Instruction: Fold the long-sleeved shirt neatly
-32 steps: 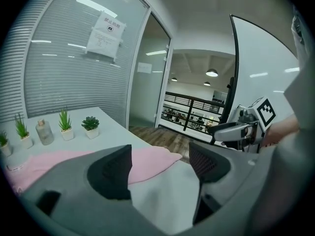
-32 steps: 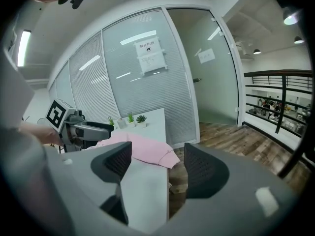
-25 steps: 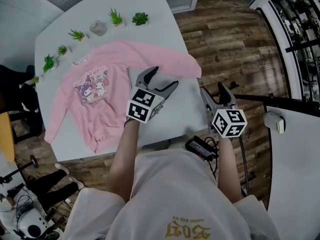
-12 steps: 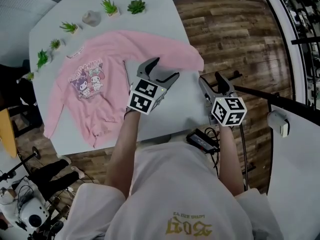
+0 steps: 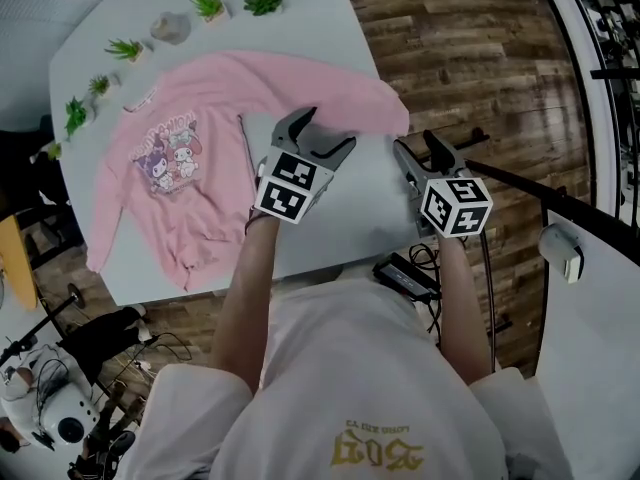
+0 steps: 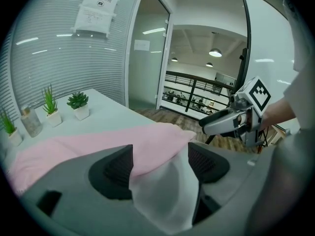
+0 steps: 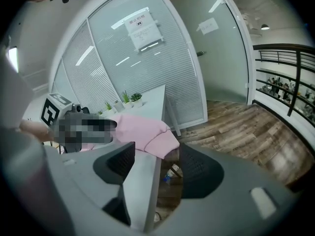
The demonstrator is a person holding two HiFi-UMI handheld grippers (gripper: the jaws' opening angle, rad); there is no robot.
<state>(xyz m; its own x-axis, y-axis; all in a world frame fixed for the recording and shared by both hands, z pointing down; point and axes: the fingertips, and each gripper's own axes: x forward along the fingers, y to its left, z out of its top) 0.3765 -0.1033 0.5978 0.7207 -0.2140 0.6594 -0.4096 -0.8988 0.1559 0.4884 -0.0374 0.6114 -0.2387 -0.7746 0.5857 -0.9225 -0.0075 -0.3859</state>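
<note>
A pink long-sleeved shirt (image 5: 190,168) with a cartoon print lies flat, front up, on the white table (image 5: 360,223). Its right-hand sleeve (image 5: 340,93) stretches to the table's right edge, and the cuff (image 7: 160,140) hangs over that edge. My left gripper (image 5: 325,133) is open just short of this sleeve (image 6: 123,149), and nothing is between its jaws. My right gripper (image 5: 416,146) hovers by the table's right edge below the cuff. Its jaws are closing with nothing between them.
Several small potted plants (image 5: 205,3) and a jar (image 5: 168,28) line the table's far edge. A black device with a cable (image 5: 405,278) lies at the near edge. Wooden floor (image 5: 470,58) lies to the right, crossed by a black bar (image 5: 560,203).
Both grippers have sunk toward the table and come closer to the right-hand sleeve. The shirt has not moved.
</note>
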